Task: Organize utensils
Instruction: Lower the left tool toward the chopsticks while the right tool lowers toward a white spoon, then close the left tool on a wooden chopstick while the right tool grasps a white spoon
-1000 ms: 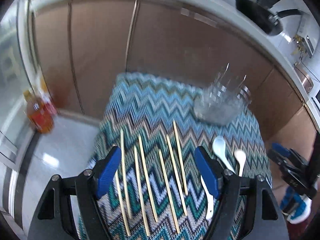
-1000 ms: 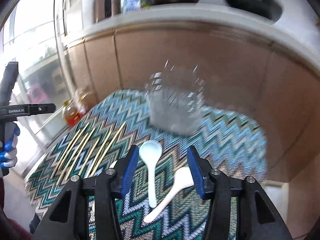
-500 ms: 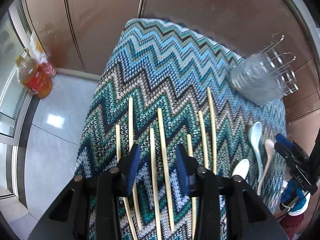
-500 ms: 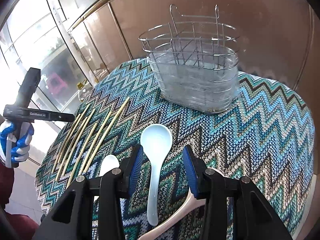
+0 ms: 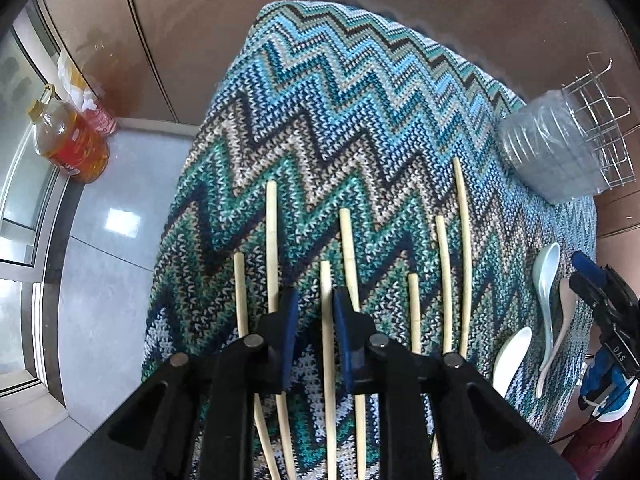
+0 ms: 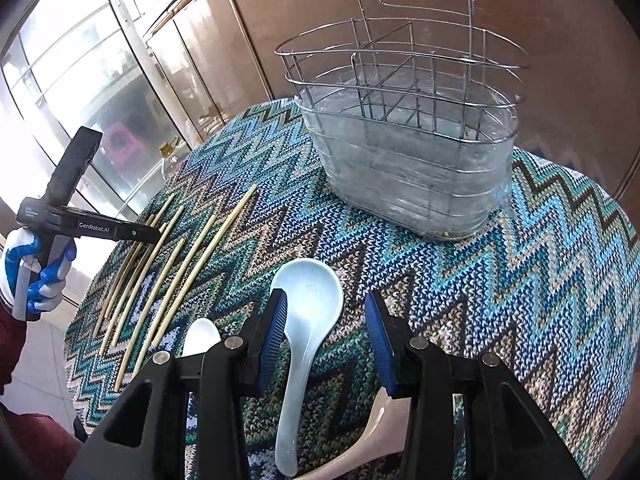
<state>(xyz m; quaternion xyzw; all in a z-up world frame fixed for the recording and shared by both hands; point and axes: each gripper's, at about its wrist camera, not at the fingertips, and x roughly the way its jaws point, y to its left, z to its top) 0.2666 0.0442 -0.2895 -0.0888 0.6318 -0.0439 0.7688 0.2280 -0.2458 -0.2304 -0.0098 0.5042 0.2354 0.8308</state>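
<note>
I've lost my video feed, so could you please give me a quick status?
Left tongs closing around one pale wooden chopstick. Right tongs open astride pale blue ceramic spoon. Wire utensil basket unobstructed.

Pale wooden chopsticks point(image 6: 172, 276) lie side by side on left of zigzag-knit tablecloth point(image 6: 500, 280). Three white ceramic spoons point(image 6: 308, 320) to their right. Wire-and-clear-plastic utensil caddy point(image 6: 408, 152) stands behind spoons, well apart. Amber oil bottle point(image 5: 68, 140) on floor beside table.

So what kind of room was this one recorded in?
Probably a home kitchen: brown cabinet doors behind the table, a bottle of cooking oil on the tiled floor, and a wire utensil caddy on the zigzag cloth.
</note>
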